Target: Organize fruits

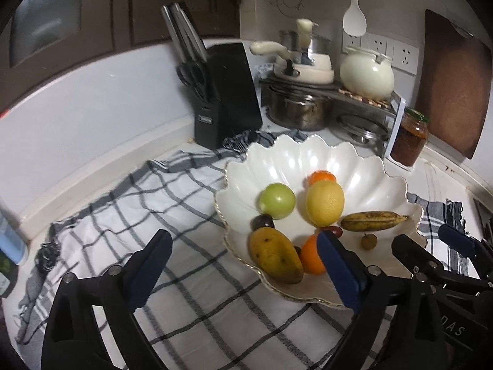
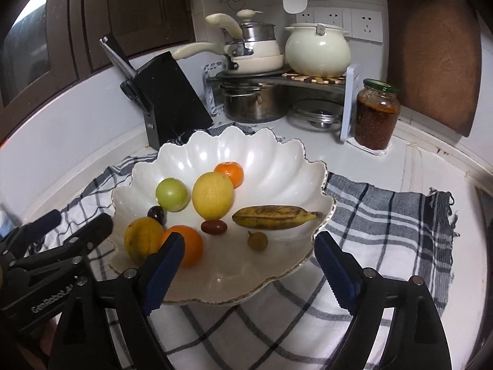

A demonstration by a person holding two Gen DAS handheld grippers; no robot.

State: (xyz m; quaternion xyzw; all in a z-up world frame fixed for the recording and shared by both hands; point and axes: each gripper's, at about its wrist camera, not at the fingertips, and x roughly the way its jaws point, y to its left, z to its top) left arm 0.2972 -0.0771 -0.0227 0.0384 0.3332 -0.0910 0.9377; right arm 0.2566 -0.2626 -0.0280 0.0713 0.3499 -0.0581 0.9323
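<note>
Nine pieces of fruit lay gathered in the scalloped white bowl (image 1: 308, 160) in the left wrist view, which suggested the sorting was close to done. The bowl sat on a checked cloth (image 1: 129, 203), probably spread to keep it from sliding on the counter. A green apple (image 1: 277, 200) and a lemon (image 1: 325, 205) rested near the middle, a mandarin (image 1: 322, 177) behind the lemon, a mango (image 1: 275, 256) and an orange (image 1: 311, 256) by the near rim, and a spotted banana (image 1: 372, 221) lay lengthwise on the right with a small longan (image 1: 368, 242) in front of it. A dark plum (image 1: 262, 222) sat just beside the mango. The left gripper (image 1: 243, 265) stood spread wide with nothing between its jaws, its right finger over the bowl's near rim, as if it had let go. At the right edge the other gripper's fingers (image 1: 453, 240) showed.

From the right wrist view the same bowl (image 2: 246, 151) lay straight ahead. A reddish oval fruit (image 2: 213, 226), likely a grape or date, lay between the orange (image 2: 188, 246) and the banana (image 2: 274, 217). The right gripper (image 2: 249, 265) was also spread and empty, straddling the near rim. No loose fruit showed on the cloth (image 2: 385, 215), so little seemed left to do. Behind it stood a knife block (image 2: 169, 98) and a jar (image 2: 376, 114).
</note>
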